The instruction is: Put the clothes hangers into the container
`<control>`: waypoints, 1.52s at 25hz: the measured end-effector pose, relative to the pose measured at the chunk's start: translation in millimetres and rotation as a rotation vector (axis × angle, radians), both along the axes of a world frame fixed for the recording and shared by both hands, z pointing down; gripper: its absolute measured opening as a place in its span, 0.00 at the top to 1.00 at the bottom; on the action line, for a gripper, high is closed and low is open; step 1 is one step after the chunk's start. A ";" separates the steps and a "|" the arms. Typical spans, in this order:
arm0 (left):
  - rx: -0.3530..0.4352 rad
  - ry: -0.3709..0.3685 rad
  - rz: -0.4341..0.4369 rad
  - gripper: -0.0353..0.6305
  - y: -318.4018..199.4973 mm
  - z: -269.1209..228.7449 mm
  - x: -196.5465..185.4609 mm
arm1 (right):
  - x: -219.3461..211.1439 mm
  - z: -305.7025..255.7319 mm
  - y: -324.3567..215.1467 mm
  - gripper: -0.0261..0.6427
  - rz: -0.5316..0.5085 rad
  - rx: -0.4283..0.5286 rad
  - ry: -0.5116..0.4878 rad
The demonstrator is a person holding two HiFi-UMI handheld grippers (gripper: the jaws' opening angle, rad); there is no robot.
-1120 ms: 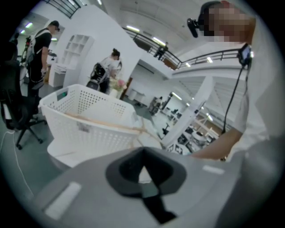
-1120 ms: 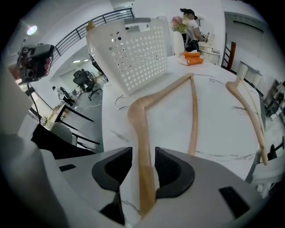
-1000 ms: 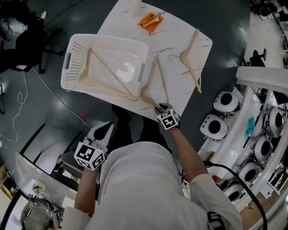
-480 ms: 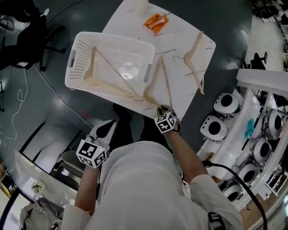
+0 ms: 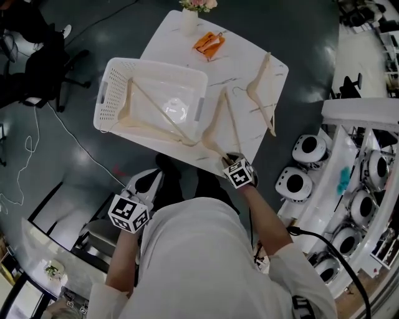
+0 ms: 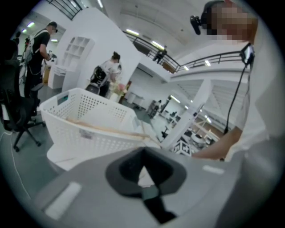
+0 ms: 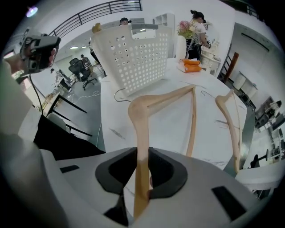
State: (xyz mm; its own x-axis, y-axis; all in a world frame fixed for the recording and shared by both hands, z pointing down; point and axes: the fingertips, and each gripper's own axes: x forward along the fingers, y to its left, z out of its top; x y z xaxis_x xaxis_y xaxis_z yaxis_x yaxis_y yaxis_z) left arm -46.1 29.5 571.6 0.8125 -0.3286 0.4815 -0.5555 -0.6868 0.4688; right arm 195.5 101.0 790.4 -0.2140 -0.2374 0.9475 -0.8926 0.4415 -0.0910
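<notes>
My right gripper (image 5: 228, 157) (image 7: 141, 168) is shut on the lower arm of a pale wooden hanger (image 5: 221, 124) (image 7: 143, 116); its jaws have just been closing on it. That hanger stretches from the table's near edge toward the white perforated basket (image 5: 149, 93) (image 7: 133, 51). Another wooden hanger (image 5: 156, 115) (image 6: 107, 129) lies inside the basket. A third hanger (image 5: 262, 93) (image 7: 229, 116) rests on the table to the right. My left gripper (image 5: 148, 180) (image 6: 143, 169) hangs shut and empty below the table's near edge, left of the person's body.
The white marble table (image 5: 249, 56) also carries orange items (image 5: 209, 42) (image 7: 191, 64) and a vase of flowers (image 5: 190, 19) at its far end. Round white machines (image 5: 294, 182) stand at the right. An office chair (image 5: 43, 68) and people stand at the left.
The right gripper has closed on the hanger's arm and lifted it a little off the table. The left gripper has stayed where it was.
</notes>
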 end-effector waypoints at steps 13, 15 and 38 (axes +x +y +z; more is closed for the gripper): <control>0.034 0.029 0.024 0.94 -2.2 -10.7 26.7 | 7.5 -60.5 25.6 0.85 -0.023 -0.011 -0.158; 0.034 0.030 0.027 0.94 -4.5 -11.0 29.4 | 8.8 -69.9 25.4 0.85 -0.010 -0.014 -0.194; 0.070 0.037 0.042 0.94 -16.2 -18.3 51.1 | 20.0 -170.0 18.8 0.85 -0.012 0.093 -0.414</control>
